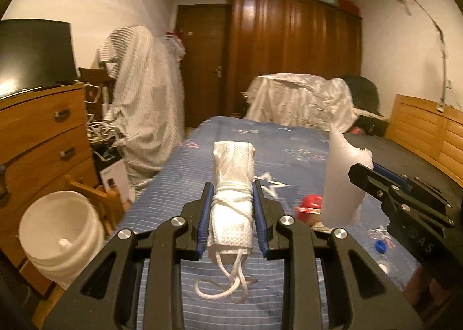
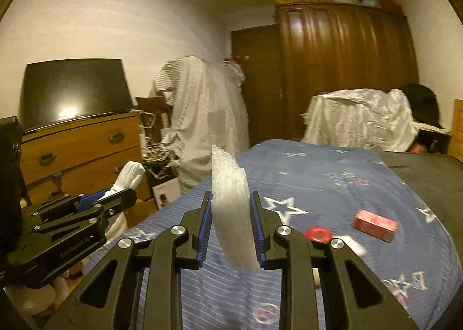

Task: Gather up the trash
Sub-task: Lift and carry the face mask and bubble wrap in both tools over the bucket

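Bucket: a white plastic bucket [image 1: 58,234] stands on the floor at far left, just beside a wooden dresser [image 1: 43,139] with a dark television [image 1: 34,52] on top.

Draped rack: a striped grey-white cloth [image 1: 144,92] hangs over something tall between the dresser and the bed.

Left tongs: the left gripper [image 1: 233,214] is clamped on a rolled white cloth bundle [image 1: 233,173] bound with white cord [image 1: 231,286], whose loose loops dangle below the blue pads; the bundle is held upright above the bed.

Bed: a blue star-print bedspread [image 1: 231,142] covers the mattress under both grippers, with a dark wardrobe [image 1: 289,49] behind it.

Right tongs: the right gripper [image 2: 231,217] is closed on a strip of white foam wrap [image 2: 231,208], pinched between its blue pads and standing upright above the bedspread.

Trash on bed: a red round lid [image 2: 318,234] and a red box [image 2: 374,224] lie near each other on the bedspread, right of the foam wrap.

Far right: a crumpled white sheet [image 2: 361,119] covers something at the bed's far end.
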{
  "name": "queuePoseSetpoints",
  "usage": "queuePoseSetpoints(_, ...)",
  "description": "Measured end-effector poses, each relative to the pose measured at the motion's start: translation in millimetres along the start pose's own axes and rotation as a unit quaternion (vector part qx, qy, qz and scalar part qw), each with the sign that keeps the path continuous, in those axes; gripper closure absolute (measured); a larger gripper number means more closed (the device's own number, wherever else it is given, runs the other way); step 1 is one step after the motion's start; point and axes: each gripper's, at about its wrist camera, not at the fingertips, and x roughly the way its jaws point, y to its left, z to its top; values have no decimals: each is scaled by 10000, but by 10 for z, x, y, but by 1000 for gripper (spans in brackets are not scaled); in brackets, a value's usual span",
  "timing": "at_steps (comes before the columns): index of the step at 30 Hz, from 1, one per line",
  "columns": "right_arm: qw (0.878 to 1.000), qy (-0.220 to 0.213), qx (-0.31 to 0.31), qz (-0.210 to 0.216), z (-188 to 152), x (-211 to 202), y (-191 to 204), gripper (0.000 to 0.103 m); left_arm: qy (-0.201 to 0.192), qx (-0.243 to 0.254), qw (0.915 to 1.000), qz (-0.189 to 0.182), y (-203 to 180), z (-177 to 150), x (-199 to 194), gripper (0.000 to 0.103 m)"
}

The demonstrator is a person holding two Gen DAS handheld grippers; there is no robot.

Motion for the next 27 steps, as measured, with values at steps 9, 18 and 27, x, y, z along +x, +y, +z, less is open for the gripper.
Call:
queuePoseSetpoints(9, 9977, 78, -279, 617, 367, 607, 829, 76, 3, -234, 9981, 568, 681, 131, 2, 78)
queuePoseSetpoints(18, 9922, 216, -455, 1140, 628, 1082, 1551, 76, 23, -425, 9937, 1037, 1271, 199, -58, 77)
queuePoseSetpoints(27, 9761, 826, -541, 1935, 795, 1848, 2306, 76, 317, -734, 9851, 1523, 2077, 209, -41, 77)
